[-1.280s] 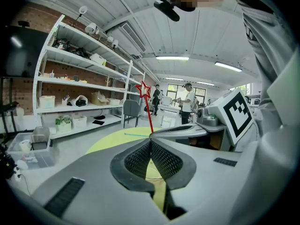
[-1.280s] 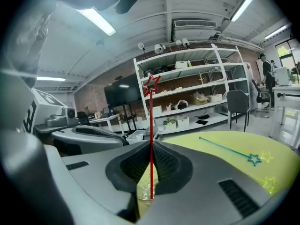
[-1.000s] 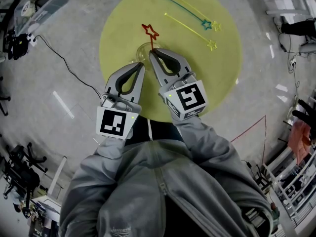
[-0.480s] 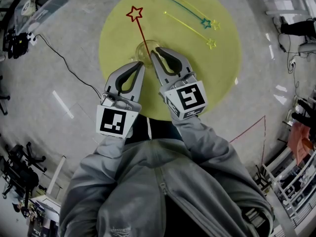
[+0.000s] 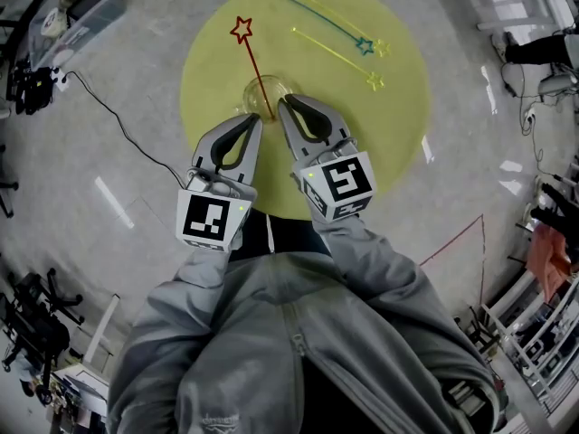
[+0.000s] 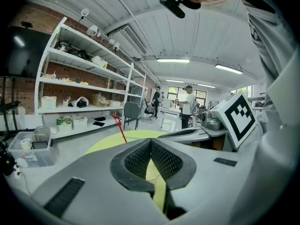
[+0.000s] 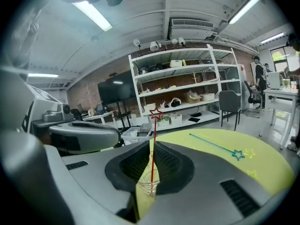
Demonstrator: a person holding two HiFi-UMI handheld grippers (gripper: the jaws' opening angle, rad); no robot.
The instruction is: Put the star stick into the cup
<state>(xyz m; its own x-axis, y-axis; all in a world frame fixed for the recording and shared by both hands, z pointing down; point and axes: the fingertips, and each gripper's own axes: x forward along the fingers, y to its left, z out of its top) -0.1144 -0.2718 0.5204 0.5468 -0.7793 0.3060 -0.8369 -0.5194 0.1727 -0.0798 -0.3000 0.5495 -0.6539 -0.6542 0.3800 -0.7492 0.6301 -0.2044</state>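
A clear cup (image 5: 258, 89) stands on the round yellow table (image 5: 389, 143). The red star stick (image 5: 253, 61) rests in it and leans up to the left, star end on top. My right gripper (image 5: 280, 103) sits just right of the cup, slightly open. In the right gripper view the red star stick (image 7: 151, 158) runs down past the narrow gap of the right gripper (image 7: 151, 146) into the cup (image 7: 150, 187), free of the pads. My left gripper (image 5: 258, 118) is shut and empty at the cup's near side. The left gripper view shows the left gripper (image 6: 151, 142) and the red star stick (image 6: 121, 131).
A blue star stick (image 5: 326, 18) and two yellow star sticks (image 5: 335, 54) lie flat on the far right part of the table. A black cable (image 5: 127, 125) runs over the floor at left. Shelves (image 7: 187, 93), a chair and people stand in the room beyond.
One second ago the red stick stood nearly upright at the right gripper's tips. It has since tipped to the left and now leans in the cup. Both grippers have barely moved.
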